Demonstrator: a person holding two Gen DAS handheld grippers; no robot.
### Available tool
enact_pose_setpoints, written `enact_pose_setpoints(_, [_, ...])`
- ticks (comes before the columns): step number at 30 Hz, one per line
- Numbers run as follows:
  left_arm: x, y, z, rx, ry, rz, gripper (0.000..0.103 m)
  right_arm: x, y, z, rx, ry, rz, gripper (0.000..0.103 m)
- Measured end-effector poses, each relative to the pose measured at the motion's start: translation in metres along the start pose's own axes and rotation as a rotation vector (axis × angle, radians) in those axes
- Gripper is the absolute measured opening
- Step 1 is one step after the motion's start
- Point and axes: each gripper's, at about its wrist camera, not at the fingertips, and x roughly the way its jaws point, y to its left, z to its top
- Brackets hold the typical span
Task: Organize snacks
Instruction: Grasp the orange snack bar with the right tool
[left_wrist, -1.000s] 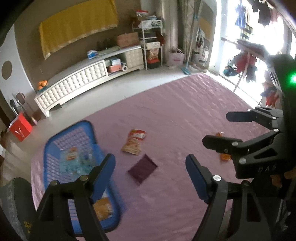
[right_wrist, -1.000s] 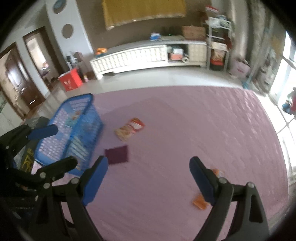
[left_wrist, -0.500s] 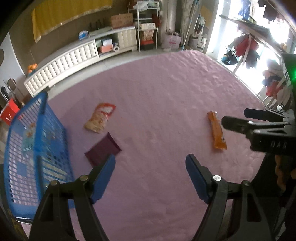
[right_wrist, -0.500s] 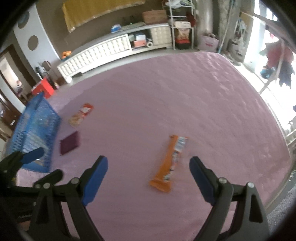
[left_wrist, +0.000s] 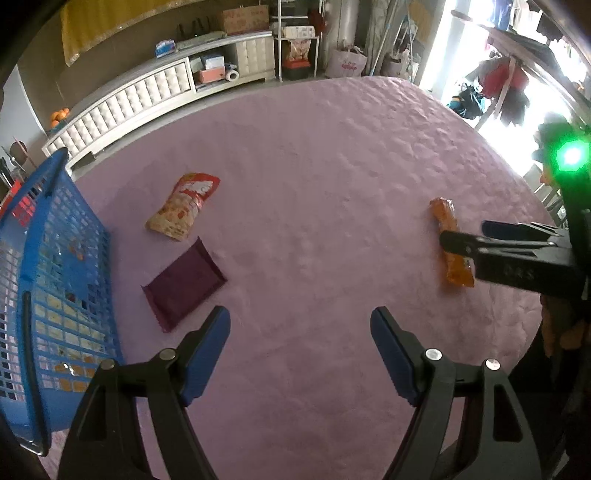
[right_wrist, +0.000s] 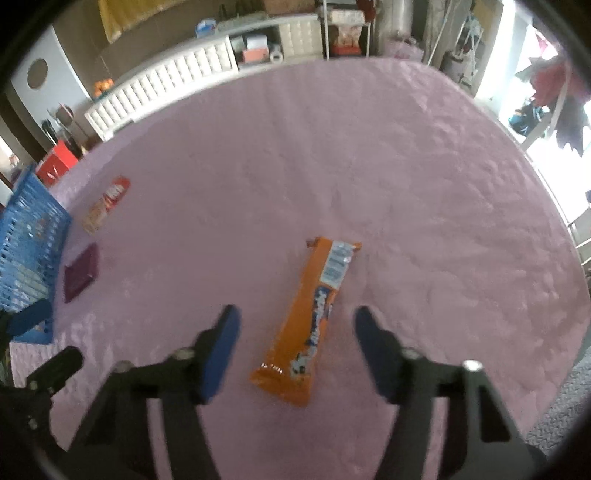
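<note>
Orange snack bar (right_wrist: 309, 325) lies on the pink quilt (right_wrist: 369, 166), between the right gripper's (right_wrist: 295, 332) closing, untouching jaws; left gripper (left_wrist: 300, 347) gapes empty beside the blue basket (left_wrist: 48, 280)

Your left gripper (left_wrist: 300, 350) is pointing steeply down, its jaws standing wide apart with nothing between them. Your right gripper (right_wrist: 297, 345) is also tilting steeply downward, and its jaws are closing, blurred with motion, the pads not yet pressing on anything. In the left wrist view, your right gripper (left_wrist: 480, 236) is reaching in from 3 o'clock, its fingers lying nearly level.
</note>
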Motion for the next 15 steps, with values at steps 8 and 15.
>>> enact_pose_setpoints(8, [0.010,0.001,0.004,-0.005,0.014,0.013,0.077,0.002,0.002,-0.001,-0.056,-0.028,0.014,0.024])
enact_pose_setpoints(15, [0.009,0.005,0.009,0.005,0.013,0.059,0.077,-0.012,0.008,0.014,-0.116,-0.083,0.135,0.019])
